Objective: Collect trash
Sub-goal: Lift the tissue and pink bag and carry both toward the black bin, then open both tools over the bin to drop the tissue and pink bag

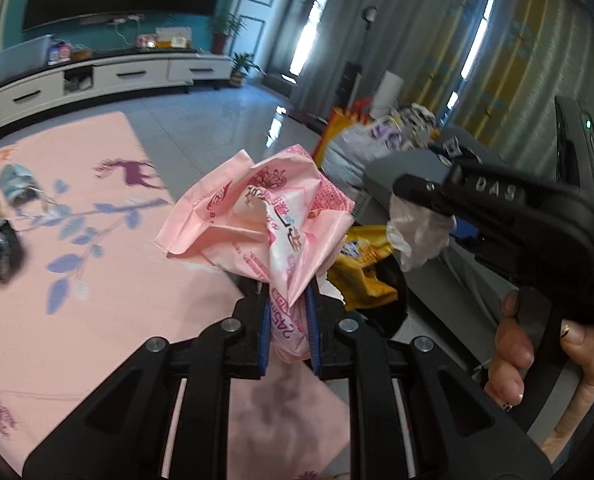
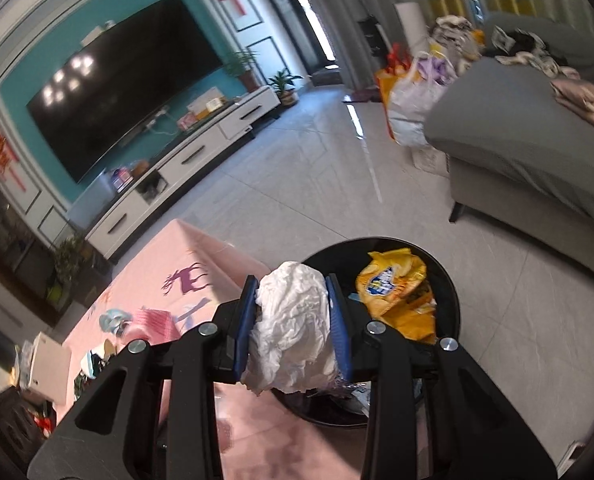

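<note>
**Both grippers loaded, black bin at lower centre**

My left gripper (image 1: 289, 320) has its blue pads pinched tight on a crumpled pink wrapper (image 1: 265, 220), which fans out above the jaws at the centre of the left wrist view. My right gripper (image 2: 293, 320) is part open, pads pressed on both sides of a wad of white tissue (image 2: 293, 320). That gripper also shows at the right of the left view, a hand (image 1: 537, 364) on its grip. The round black bin (image 2: 449, 292) sits just past the tissue, lower centre right, on grey tile. A yellow snack bag (image 2: 397, 292) lies in it. The pink mat (image 1: 97, 280) fills the lower left, with blurred scraps (image 1: 1, 248) at its left edge.
</note>
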`<state>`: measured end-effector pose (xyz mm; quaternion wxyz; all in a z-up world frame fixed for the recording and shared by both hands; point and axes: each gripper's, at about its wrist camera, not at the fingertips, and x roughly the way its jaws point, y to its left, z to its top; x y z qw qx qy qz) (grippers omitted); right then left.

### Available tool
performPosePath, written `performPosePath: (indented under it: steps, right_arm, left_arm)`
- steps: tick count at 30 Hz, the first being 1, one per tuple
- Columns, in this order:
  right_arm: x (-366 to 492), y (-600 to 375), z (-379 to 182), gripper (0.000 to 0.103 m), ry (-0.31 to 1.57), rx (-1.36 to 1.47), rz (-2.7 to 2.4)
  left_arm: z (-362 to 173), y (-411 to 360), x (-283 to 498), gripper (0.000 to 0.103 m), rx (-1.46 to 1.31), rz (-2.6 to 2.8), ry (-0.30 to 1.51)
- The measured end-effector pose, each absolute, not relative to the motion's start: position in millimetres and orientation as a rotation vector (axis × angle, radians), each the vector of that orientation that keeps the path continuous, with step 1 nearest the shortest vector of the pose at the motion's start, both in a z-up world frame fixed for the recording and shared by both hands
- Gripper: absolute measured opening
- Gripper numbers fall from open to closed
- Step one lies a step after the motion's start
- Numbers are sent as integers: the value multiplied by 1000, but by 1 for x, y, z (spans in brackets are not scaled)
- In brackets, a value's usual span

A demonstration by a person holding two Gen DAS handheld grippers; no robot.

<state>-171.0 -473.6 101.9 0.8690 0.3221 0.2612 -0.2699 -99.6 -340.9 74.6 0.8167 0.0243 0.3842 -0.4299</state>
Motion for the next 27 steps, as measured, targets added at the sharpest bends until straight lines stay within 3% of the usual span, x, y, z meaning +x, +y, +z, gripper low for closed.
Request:
performPosePath:
  steps: [14, 22, 25, 27]
  right_arm:
    - [-181, -503, 75, 35, 588, 770, -653]
    - [-178, -509, 69, 41, 614, 786, -669]
    - [-177, -507, 70, 45, 627, 764, -680]
    - [-174, -505, 72, 52, 629, 750, -686]
  left_arm:
    - [24, -402, -92, 16, 84, -1003, 979]
    - [21, -408, -88, 27, 70, -1011, 1008]
    - [25, -404, -91, 41, 69, -1015, 995]
    - [29, -398, -92, 59, 62, -1018, 980]
